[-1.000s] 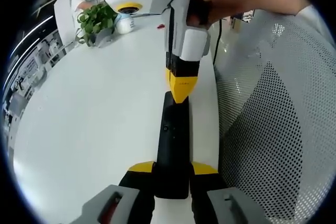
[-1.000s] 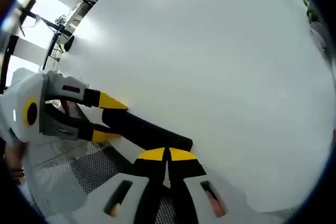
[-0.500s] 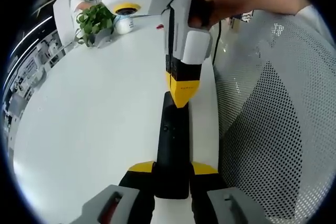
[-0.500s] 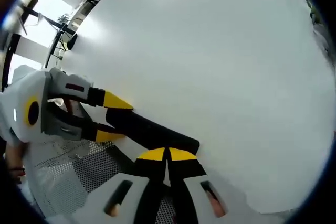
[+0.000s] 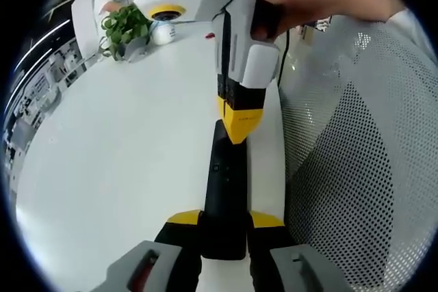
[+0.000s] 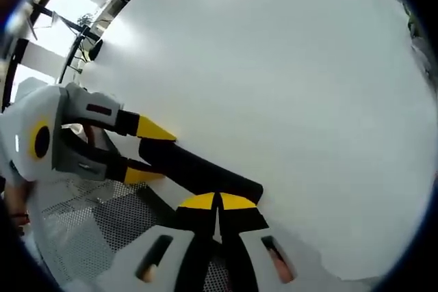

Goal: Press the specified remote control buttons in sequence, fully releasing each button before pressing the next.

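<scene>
Two grippers share the work. In the left gripper view, the left gripper (image 5: 225,218) clamps the near end of the black remote control (image 5: 224,189) over the white table (image 5: 116,148), probably to steady it, while the right gripper (image 5: 239,128), jaws together, touches its far end.

In the right gripper view, the right gripper's closed yellow tips rest on the remote, holding nothing.

Two handheld grippers, left gripper (image 5: 224,227) and right gripper (image 5: 239,124), with white-and-grey bodies, black mid-sections and yellow-tipped fingers (image 5: 185,219).
</scene>
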Tool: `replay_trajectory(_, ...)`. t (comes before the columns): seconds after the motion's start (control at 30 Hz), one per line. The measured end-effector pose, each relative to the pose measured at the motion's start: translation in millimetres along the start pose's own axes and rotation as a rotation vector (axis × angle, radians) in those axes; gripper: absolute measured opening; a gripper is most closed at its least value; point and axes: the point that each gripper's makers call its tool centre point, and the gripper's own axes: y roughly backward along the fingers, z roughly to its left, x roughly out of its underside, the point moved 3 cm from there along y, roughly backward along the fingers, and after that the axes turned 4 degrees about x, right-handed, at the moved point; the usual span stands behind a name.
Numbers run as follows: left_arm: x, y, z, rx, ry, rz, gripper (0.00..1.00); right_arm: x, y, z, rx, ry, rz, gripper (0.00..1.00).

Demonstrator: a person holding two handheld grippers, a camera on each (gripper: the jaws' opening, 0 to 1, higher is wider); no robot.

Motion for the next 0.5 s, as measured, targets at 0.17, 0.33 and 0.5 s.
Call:
replay_trajectory(0.17, -0.1, 0.2, -0.1, 0.001, 0.003, -0.003, 0.25, -0.6, -0.2, -2.4, -0.005, -0.020, 0.008, 0.00)
replay_trajectory(0.33, -0.2, 0.0, 0.2, 0.003, 0.000, -0.001, 0.25, -1.3, -0.9, -0.4, 0.002, 0.017, 0.004, 0.00)
replay_trajectory(0.5, -0.2, -0.5, 0.7, 0.006, -0.006, 0.003, 0.25, -2.9, -2.2, 2.5, 0.063, 0.080, 0.014, 0.00)
